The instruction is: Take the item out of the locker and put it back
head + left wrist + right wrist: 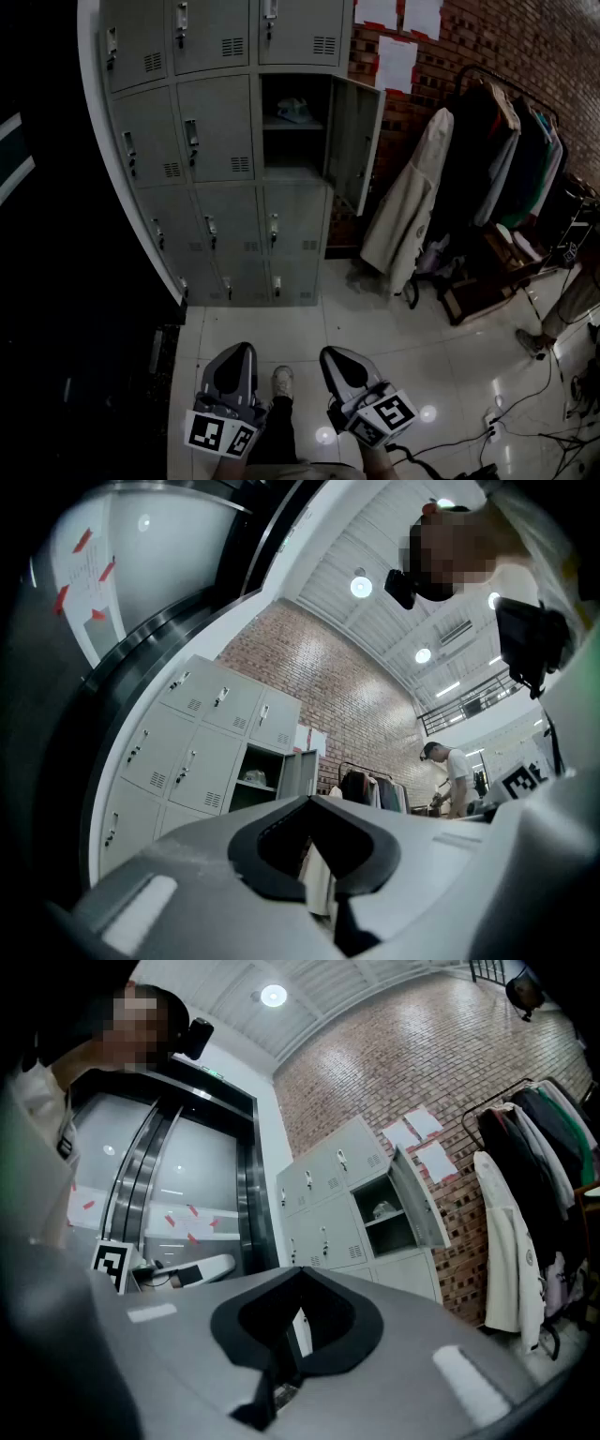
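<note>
The grey locker bank (216,141) stands ahead, with one middle compartment (292,141) open and its door (354,141) swung out to the right. A small pale item (292,111) lies on the upper shelf inside; it also shows as the item (251,776) in the left gripper view and as the item (382,1209) in the right gripper view. My left gripper (232,354) and right gripper (339,358) hang low near my body, far from the locker. Both point towards it, slightly upward. The left gripper (314,803) and the right gripper (300,1274) are shut with nothing between the jaws.
A clothes rack (506,150) with dark garments and a long white coat (410,202) stands right of the open door. Another person's leg (562,314) and floor cables (525,412) are at the right. A dark lift entrance (187,1204) lies left of the lockers. My shoe (282,380) shows between the grippers.
</note>
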The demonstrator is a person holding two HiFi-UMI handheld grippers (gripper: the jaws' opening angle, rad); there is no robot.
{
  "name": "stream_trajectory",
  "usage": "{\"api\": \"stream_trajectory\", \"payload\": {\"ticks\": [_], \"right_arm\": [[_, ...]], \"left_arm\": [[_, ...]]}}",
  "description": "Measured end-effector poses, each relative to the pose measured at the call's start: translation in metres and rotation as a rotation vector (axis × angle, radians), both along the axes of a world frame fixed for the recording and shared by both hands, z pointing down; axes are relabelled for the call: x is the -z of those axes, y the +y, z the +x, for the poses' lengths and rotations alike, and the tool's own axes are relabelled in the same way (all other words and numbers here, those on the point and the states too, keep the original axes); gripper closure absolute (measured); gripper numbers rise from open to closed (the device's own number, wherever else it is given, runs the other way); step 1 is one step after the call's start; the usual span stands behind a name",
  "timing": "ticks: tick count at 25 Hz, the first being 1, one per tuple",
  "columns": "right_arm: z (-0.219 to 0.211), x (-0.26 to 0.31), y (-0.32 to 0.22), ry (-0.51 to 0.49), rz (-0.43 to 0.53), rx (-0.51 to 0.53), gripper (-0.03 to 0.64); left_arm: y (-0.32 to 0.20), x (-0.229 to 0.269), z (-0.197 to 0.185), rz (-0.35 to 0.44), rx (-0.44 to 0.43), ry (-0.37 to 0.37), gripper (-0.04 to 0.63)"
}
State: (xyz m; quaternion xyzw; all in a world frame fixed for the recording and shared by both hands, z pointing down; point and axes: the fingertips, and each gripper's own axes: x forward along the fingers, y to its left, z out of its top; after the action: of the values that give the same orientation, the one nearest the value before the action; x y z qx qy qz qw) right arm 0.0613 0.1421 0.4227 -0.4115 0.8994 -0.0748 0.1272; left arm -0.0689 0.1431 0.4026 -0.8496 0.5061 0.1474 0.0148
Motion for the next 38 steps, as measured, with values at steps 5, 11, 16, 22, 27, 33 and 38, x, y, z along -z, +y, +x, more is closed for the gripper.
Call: {"api": "stream_trajectory", "payload": {"ticks": [5, 11, 16, 22, 27, 33, 38], "right_arm": [[-0.014, -0.015, -0.078, 0.031, -0.003, 0.006, 0.615], [-0.022, -0.002, -0.231, 0.058, -0.005, -0.062, 0.615], [-0.04, 0.03, -0.349, 0.063, 0.041, -0.088, 0.615], [-0.051, 0.043, -0.43, 0.1, 0.051, -0.096, 0.614], [-0.047, 0.042, -0.474, 0.085, 0.027, -0.095, 0.604], [-0.042, 0.062, -0.512, 0.116, 0.077, -0.101, 0.591], [-0.038, 0.114, -0.599, 0.193, 0.109, -0.184, 0.233]], "left_arm": [[-0.087, -0.018, -0.012, -0.018, -0.004, 0.009, 0.59], [-0.244, 0.0, -0.03, 0.01, -0.02, -0.005, 0.59], [-0.36, 0.028, -0.041, 0.045, -0.052, -0.016, 0.589], [-0.443, 0.038, -0.043, 0.05, -0.058, 0.01, 0.589], [-0.479, 0.041, -0.05, 0.049, -0.018, 0.026, 0.591], [-0.502, 0.049, -0.045, 0.061, 0.009, 0.023, 0.59], [-0.51, 0.042, -0.043, 0.044, 0.015, 0.011, 0.589]]}}
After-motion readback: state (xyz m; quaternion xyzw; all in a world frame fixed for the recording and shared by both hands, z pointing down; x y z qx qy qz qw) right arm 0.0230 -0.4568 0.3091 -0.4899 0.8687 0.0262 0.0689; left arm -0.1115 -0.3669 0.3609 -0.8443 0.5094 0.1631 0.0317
